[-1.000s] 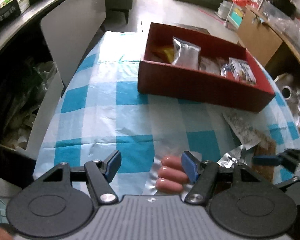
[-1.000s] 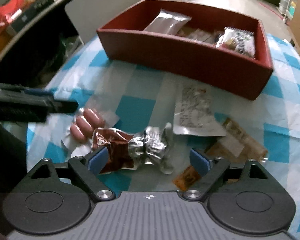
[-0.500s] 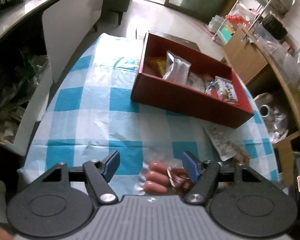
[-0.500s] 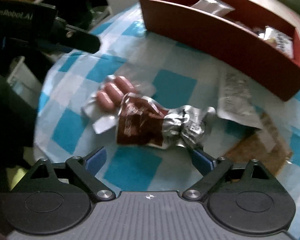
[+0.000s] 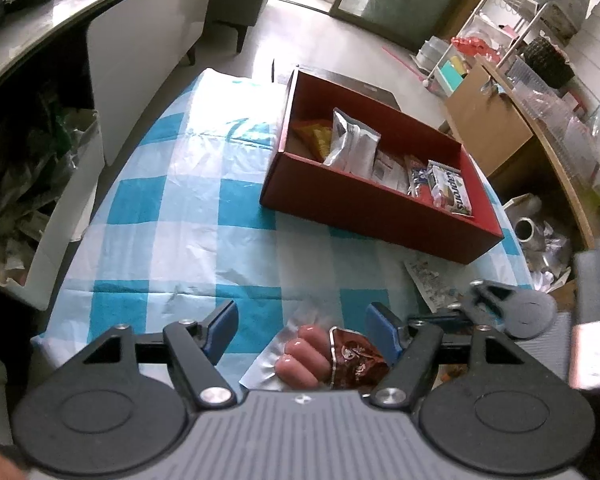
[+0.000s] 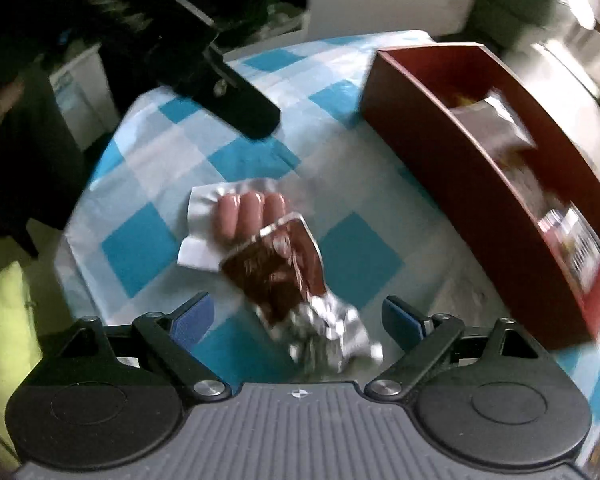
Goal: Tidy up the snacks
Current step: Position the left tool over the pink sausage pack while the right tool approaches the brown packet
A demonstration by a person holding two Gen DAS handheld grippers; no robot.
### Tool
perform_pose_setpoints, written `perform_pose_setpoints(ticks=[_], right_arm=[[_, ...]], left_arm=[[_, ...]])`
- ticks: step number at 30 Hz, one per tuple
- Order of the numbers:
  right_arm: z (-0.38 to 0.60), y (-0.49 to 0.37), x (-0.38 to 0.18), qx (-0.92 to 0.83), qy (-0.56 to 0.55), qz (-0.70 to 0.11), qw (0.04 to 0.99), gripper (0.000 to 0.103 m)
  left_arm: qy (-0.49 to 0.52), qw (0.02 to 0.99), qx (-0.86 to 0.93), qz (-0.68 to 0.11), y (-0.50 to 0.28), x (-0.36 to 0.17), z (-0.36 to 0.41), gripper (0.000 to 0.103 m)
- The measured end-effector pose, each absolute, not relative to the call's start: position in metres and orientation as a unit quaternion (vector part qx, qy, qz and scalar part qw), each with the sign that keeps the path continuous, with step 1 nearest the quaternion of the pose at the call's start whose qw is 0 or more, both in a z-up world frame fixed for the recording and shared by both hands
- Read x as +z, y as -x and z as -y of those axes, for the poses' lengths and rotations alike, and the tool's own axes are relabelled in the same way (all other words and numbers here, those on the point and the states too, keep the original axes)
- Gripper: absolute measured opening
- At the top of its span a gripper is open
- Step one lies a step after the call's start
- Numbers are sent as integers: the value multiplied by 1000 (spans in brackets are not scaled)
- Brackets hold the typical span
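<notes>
- Our left claw (image 5: 302, 330) has lifted and pulled back a bit over the last second. More tabletop (image 5: 188, 200) and the whole red box (image 5: 364, 208) show in its view now, and the brown wrapper has come into sight next to the sausages.
- Its jaws are opening, with nothing pinched. The sausage pack (image 5: 300, 350) lies on the cloth below the gap, untouched.
- Our right claw (image 6: 298, 316) has rolled hard, so the scene looks swung round. Jaws are spread wide but easing inward, pads not pressing anything.
- Brown foil snack wrapper (image 6: 278, 266) sits just ahead of the right claw, crumpled silver end between the jaws, brown end overlapping the sausage pack (image 6: 248, 212).
- We read that roll as lining the jaws across the wrapper, so it's probably next into the box, off to the right claw's right.
- Wrapper's long axis runs from the right claw forward and slightly left, brown end pointing away.
- The sausages point away from the right claw too.
</notes>
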State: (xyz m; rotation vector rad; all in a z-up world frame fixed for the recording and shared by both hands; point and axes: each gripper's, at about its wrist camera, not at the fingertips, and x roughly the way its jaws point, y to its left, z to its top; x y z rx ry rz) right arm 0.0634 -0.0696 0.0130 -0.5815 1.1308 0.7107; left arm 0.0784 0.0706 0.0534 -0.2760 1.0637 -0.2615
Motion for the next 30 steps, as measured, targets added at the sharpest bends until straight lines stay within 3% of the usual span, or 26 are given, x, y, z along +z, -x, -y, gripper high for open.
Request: perform_pose_setpoints(ticks=[3, 7, 10, 12, 14, 18, 21, 25, 27, 28, 29, 30], right_arm=[[63, -71, -1, 340, 263, -534, 729, 79], [70, -54, -12, 321, 252, -538, 738, 78], [83, -40, -9, 290, 217, -558, 747, 67], [98, -37, -5, 277, 185, -562, 757, 55], [115, -43, -3, 257, 131, -576, 765, 53], [125, -43, 1, 244, 120, -561, 782, 56], [120, -40, -3, 249, 108, -551, 789, 77], [107, -27, -7, 244, 148, -533, 797, 83], [98, -17, -12, 242, 191, -520, 796, 80], [100, -16, -11, 242, 189, -523, 795, 71], [102, -17, -9, 236, 186, -526, 796, 52], [108, -18, -5, 228, 184, -527, 798, 53]], left_arm=[[140, 841, -121, -508, -80, 52, -75, 64], [157, 834, -129, -513, -82, 51, -78, 64], [150, 832, -141, -515, -83, 52, -71, 65], [133, 833, -148, -517, -84, 52, -64, 68], [109, 832, -149, -522, -83, 47, -55, 68], [75, 835, -131, -530, -84, 37, -47, 68], [64, 835, -117, -534, -82, 30, -47, 68], [44, 835, -111, -537, -78, 25, -43, 68], [34, 836, -113, -536, -74, 25, -44, 68], [32, 836, -115, -536, -72, 25, -44, 68], [31, 835, -117, -537, -73, 25, -44, 68], [30, 833, -120, -539, -73, 24, -45, 68]])
